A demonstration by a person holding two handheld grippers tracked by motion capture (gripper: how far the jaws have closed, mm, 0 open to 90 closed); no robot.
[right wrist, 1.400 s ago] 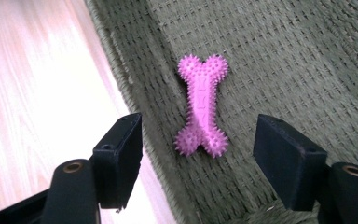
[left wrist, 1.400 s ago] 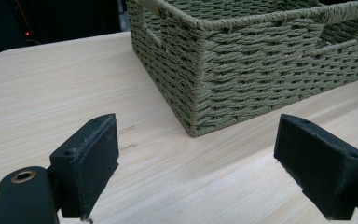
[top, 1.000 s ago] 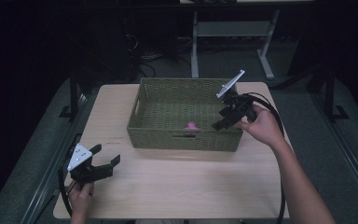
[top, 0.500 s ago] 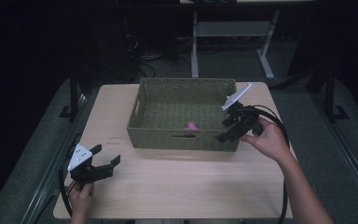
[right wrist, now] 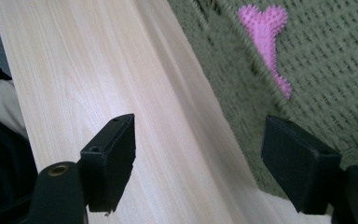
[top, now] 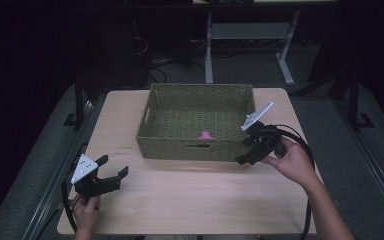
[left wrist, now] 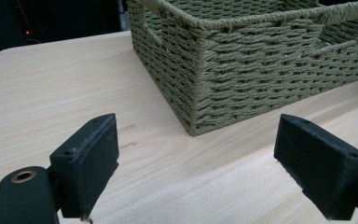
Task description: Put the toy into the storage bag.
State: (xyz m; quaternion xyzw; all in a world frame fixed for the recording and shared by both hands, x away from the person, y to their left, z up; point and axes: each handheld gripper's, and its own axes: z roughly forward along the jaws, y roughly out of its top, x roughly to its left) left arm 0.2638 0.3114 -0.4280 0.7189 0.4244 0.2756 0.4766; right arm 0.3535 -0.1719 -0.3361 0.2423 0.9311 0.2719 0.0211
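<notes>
**Pink toy sits in the basket, right gripper just outside the corner**

So the pink spiky rubber toy (top: 206, 134) lies on the floor of the green woven rectangular basket (top: 195, 150), close to the near wall and roughly at its middle. In the right gripper view the toy (right wrist: 266, 32) looks like a knobbly bone or heart-on-a-stick shape, flat on the weave.

The right gripper (top: 246, 159) hangs just outside the basket's near right corner, low over the light wooden table (top: 190, 200), fingers spread wide with nothing between them. The left gripper (top: 114, 176) is well apart, near the table's front left corner, fingers also spread and empty, pointing toward the basket's near left corner (left wrist: 193, 70).

Judging from this, the toy looks placed and the right hand is clearing off. To do that well, the move probably wants to go up and away from the rim without clipping the woven wall, since the basket is light-looking and could slide or tip the toy around. Keeping the fingers apart avoids snagging the weave. The trailing cable near the right hand could also catch the corner, so worth minding.

Count: one basket, one pink toy, two grippers, one table.
</notes>
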